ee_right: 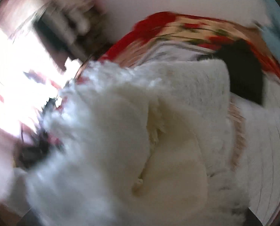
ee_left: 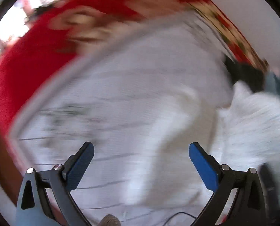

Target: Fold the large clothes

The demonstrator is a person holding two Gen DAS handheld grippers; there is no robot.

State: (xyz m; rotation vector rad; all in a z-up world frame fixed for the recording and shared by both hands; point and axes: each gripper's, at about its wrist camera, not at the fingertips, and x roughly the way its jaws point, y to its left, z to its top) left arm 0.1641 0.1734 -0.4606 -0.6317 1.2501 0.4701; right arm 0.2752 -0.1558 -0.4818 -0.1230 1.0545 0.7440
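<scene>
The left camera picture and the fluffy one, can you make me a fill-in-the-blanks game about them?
1. The left gripper has blue pads and its jaws stand ____.
2. The blanket under the striped white sheet is mostly ____.
3. The fluffy garment filling the right wrist view is ____ in colour.
4. Between the left gripper's pads there is ____ held.

Missing words: open; red; white; nothing

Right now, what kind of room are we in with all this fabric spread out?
Probably a bedroom. A red floral bedspread covers a wide soft surface, a white striped sheet lies over it, and a fluffy white garment is heaped on top. Bright daylight on one side suggests a window.
</scene>
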